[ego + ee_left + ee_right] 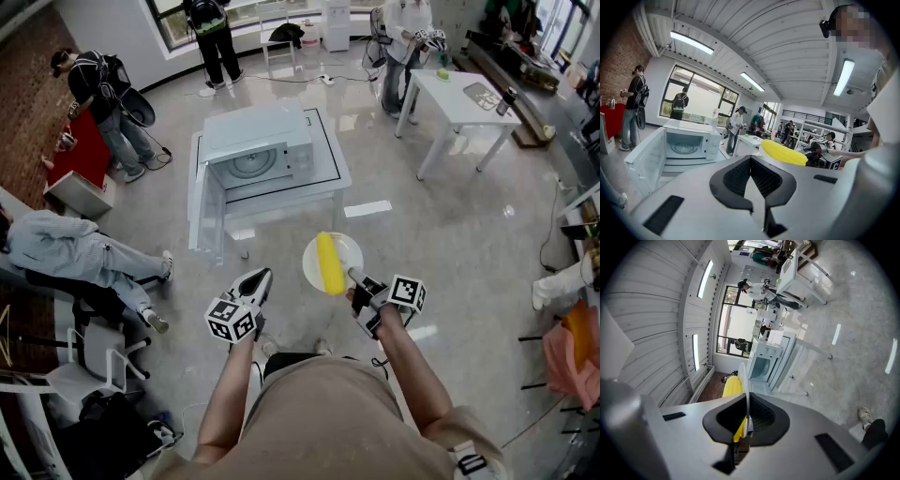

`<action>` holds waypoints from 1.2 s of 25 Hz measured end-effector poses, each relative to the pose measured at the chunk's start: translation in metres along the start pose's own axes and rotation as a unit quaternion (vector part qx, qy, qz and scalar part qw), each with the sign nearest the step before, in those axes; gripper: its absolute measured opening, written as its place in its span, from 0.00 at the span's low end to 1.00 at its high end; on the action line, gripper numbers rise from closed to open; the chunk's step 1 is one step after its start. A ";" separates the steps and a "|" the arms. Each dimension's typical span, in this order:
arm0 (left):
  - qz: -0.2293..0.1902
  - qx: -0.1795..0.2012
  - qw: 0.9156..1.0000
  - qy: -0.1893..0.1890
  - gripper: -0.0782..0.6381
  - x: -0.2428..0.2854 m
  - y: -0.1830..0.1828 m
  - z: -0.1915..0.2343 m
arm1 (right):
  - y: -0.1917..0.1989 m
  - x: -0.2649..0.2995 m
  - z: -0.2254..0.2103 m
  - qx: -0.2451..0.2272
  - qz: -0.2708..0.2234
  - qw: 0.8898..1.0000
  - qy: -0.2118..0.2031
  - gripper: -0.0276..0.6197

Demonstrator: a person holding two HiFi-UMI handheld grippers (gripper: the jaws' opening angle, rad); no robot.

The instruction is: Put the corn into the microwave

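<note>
A yellow corn cob lies on a small white plate, held in the air in front of me. My right gripper is shut on the plate's near rim. In the right gripper view the plate shows edge-on between the jaws, with the corn on its left side. My left gripper hangs to the left of the plate, shut and with nothing in it. The white microwave stands on a low white table ahead, its door swung open to the left. The left gripper view shows the corn and the microwave.
A person sits at the left beside chairs. Others stand by a red table and at the windows. A white table stands at the back right. Glossy grey floor lies between me and the microwave.
</note>
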State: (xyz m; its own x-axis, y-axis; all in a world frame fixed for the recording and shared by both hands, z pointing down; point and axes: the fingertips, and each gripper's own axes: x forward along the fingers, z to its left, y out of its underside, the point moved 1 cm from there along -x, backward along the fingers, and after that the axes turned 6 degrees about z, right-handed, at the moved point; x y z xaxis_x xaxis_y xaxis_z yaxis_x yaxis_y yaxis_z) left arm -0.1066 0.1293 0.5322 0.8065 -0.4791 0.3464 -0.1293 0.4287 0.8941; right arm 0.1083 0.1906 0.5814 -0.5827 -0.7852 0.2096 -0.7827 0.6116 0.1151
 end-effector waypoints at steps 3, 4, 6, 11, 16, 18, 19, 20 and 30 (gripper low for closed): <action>-0.001 0.001 1.000 0.002 0.11 0.000 0.001 -0.003 | 0.000 -0.003 0.000 -0.001 0.001 1.000 -0.001 0.07; -0.001 0.001 1.000 0.002 0.11 0.000 0.001 -0.004 | 0.000 -0.004 0.000 -0.001 0.001 1.000 -0.001 0.07; -0.001 0.001 1.000 0.002 0.11 0.001 0.002 -0.005 | 0.000 -0.004 0.000 -0.002 0.003 1.000 -0.001 0.07; 0.000 0.003 1.000 0.003 0.11 0.004 0.002 -0.009 | 0.000 -0.005 0.004 -0.006 0.006 1.000 -0.007 0.07; 0.000 0.005 1.000 0.005 0.11 0.005 0.001 -0.014 | 0.000 -0.006 0.012 -0.018 0.009 1.000 -0.010 0.07; 0.002 0.006 1.000 0.005 0.11 0.004 0.002 -0.016 | -0.002 -0.007 0.012 -0.030 0.012 0.999 -0.010 0.07; 0.003 0.007 1.000 0.005 0.11 0.004 0.002 -0.016 | -0.002 -0.007 0.012 -0.031 0.013 0.999 -0.012 0.07; 0.004 0.008 1.000 0.005 0.11 0.004 0.002 -0.017 | -0.002 -0.006 0.013 -0.025 0.013 0.999 -0.017 0.07; 0.014 0.010 1.000 -0.005 0.11 -0.010 0.005 -0.019 | 0.003 -0.004 0.011 -0.012 0.020 0.999 -0.035 0.07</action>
State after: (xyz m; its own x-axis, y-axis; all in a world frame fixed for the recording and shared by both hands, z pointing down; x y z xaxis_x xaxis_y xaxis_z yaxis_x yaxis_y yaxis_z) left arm -0.1044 0.1508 0.5273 0.7970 -0.4740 0.3744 -0.1638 0.4269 0.8893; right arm 0.1054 0.1948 0.5698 -0.6279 -0.7645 0.1459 -0.7537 0.6440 0.1314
